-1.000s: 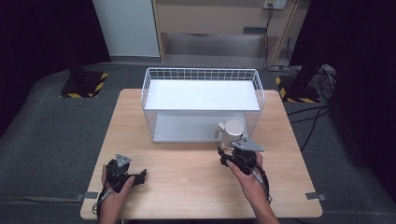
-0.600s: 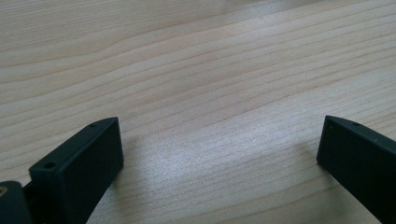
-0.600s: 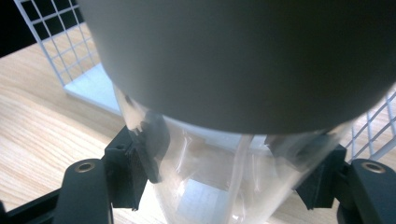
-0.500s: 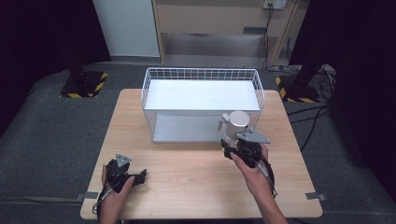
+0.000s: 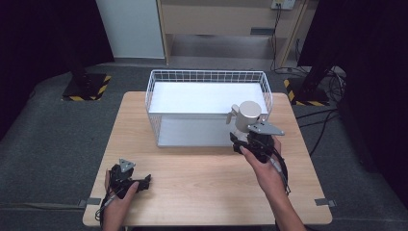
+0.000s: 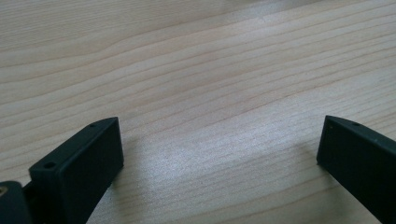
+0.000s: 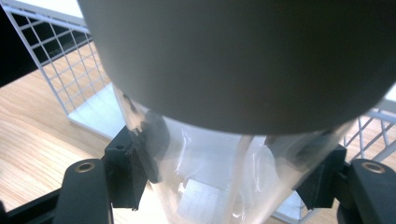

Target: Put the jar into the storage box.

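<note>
A clear container with a wide grey lid [image 5: 250, 111] and a small side knob is held off the table at the front right corner of the white wire basket [image 5: 208, 72]. My right gripper [image 5: 248, 141] is shut on its clear body just under the lid. In the right gripper view the see-through body [image 7: 219, 177] sits between both jaws, with the lid [image 7: 243, 60] looming above. My left gripper [image 5: 142, 183] rests on the wooden table [image 5: 202, 183] near the front left, open; in the left gripper view [image 6: 219, 140] bare wood lies between its jaws.
The basket has a white floor and stands at the table's far middle, its wire wall [image 7: 70, 60] close beside the container. Dark floor, cables [image 5: 332, 115] and black stands with striped bases [image 5: 86, 86] surround the table.
My right gripper has raised the container and carried it away from me, up against the basket's front right corner. The left gripper has stayed put.
</note>
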Demonstrator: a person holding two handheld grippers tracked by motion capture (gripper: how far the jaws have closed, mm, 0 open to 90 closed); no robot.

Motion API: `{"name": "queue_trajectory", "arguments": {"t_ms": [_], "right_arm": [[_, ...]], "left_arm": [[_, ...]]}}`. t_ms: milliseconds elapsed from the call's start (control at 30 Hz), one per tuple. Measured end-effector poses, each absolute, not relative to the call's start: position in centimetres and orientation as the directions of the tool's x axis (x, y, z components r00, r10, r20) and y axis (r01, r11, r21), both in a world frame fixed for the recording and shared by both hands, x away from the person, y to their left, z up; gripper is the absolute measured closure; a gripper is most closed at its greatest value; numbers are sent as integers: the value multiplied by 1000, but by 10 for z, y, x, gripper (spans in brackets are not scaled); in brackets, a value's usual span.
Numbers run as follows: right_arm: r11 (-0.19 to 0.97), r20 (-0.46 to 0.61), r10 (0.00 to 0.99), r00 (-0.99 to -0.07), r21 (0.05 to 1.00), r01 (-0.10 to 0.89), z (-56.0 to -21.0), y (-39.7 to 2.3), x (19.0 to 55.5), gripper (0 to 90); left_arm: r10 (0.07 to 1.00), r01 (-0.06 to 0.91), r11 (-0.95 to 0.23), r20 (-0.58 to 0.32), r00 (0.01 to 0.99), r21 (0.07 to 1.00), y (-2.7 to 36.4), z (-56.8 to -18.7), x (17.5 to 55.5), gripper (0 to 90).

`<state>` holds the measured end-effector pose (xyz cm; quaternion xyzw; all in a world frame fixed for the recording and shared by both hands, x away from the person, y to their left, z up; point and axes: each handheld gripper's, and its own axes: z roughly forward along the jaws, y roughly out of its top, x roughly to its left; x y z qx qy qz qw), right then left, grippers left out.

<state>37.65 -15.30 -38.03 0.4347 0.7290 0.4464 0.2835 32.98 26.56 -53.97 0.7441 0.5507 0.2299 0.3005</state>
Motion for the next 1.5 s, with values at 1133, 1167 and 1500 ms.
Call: {"name": "queue_trajectory", "arguments": {"t_ms": [1133, 1167, 1500], "right_arm": [[221, -41, 893, -447, 907, 358, -308, -137, 420, 315], [222, -43, 894, -445, 907, 359, -308, -137, 423, 314], [212, -40, 906, -421, 904, 370, -308, -133, 449, 315]], "left_arm": [[957, 681, -214, 11, 289, 700, 266, -540, 330, 0], [957, 681, -214, 11, 289, 700, 266, -540, 330, 0], [957, 681, -213, 11, 289, 700, 266, -540, 330, 0]]}}
